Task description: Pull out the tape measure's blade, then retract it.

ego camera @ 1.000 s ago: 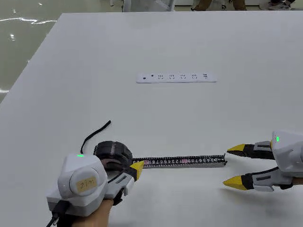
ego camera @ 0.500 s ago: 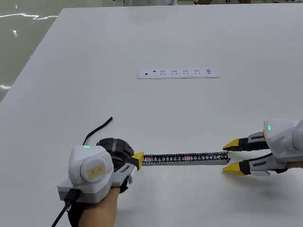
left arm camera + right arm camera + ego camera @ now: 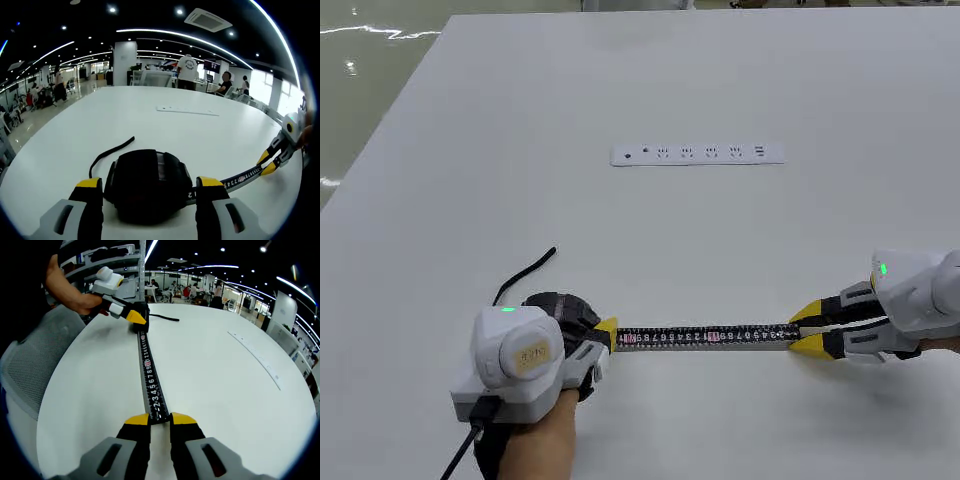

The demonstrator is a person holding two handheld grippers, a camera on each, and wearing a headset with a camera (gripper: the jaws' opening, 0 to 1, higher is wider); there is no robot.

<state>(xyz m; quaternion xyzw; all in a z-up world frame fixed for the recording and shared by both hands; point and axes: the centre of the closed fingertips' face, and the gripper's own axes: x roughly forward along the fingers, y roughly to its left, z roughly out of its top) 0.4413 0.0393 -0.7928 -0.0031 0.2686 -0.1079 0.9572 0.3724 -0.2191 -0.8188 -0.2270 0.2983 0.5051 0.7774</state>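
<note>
While the black tape measure (image 3: 558,310) sits on the white table (image 3: 720,80) clamped in the left gripper (image 3: 149,183), its blade (image 3: 705,336) lies extended flat, numbers up, its end pinched by the narrowed right gripper (image 3: 808,329). A power strip (image 3: 698,154) lies well beyond.

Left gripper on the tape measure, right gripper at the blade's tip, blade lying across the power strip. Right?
No: the head view shows the blade on bare table, well apart from the power strip farther back. The rest holds.
</note>
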